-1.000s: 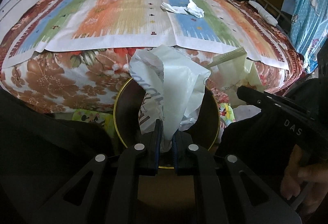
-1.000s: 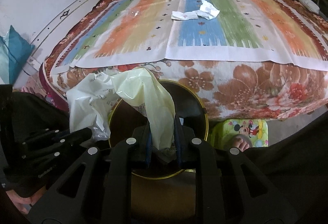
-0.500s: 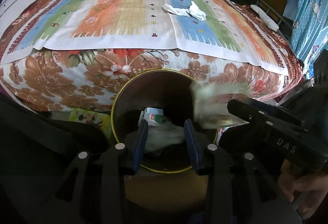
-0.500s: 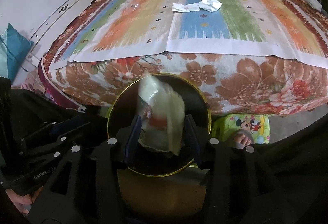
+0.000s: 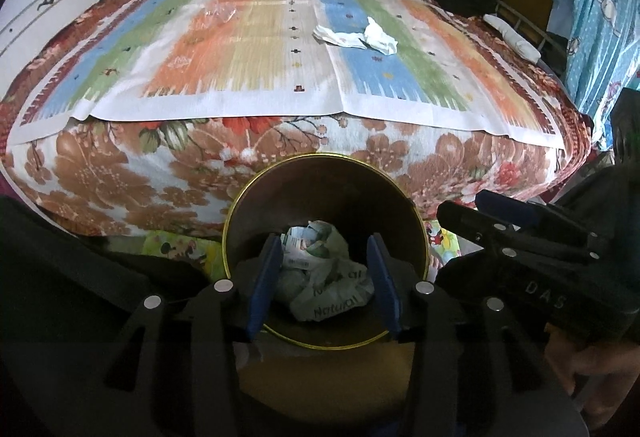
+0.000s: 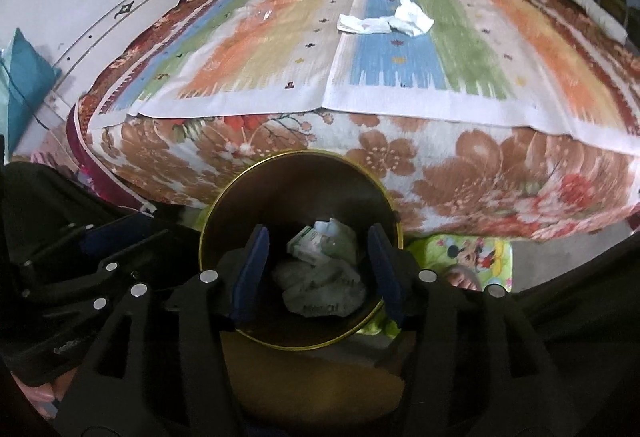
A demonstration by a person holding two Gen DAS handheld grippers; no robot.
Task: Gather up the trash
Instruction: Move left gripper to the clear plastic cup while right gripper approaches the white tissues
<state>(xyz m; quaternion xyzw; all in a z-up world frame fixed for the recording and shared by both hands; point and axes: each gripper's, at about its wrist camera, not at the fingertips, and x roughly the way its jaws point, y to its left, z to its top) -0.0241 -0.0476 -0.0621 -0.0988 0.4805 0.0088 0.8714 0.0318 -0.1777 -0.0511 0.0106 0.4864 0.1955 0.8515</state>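
Note:
A round dark bin with a gold rim [image 5: 236,213] [image 6: 208,221] stands at the foot of the bed. Crumpled plastic bags [image 5: 328,289] [image 6: 324,285] lie inside it. My left gripper [image 5: 323,277] is open and empty over the bin's mouth. My right gripper [image 6: 318,269] is open and empty over the same bin. The right gripper's body shows at the right of the left wrist view [image 5: 532,249]. Crumpled white paper [image 5: 356,35] [image 6: 386,21] and a clear plastic wrapper [image 5: 218,12] [image 6: 266,14] lie on the striped bed cover.
The bed has a floral blanket [image 5: 120,173] [image 6: 480,173] under a striped mat [image 5: 248,53]. A cartoon-print mat [image 6: 468,257] lies on the floor beside the bin. Blue cloth [image 5: 600,17] hangs at the right. A teal cushion [image 6: 24,85] leans at the left.
Both grippers opened and let go of their plastic bags, which dropped into the bin. The bags now lie crumpled at its bottom.

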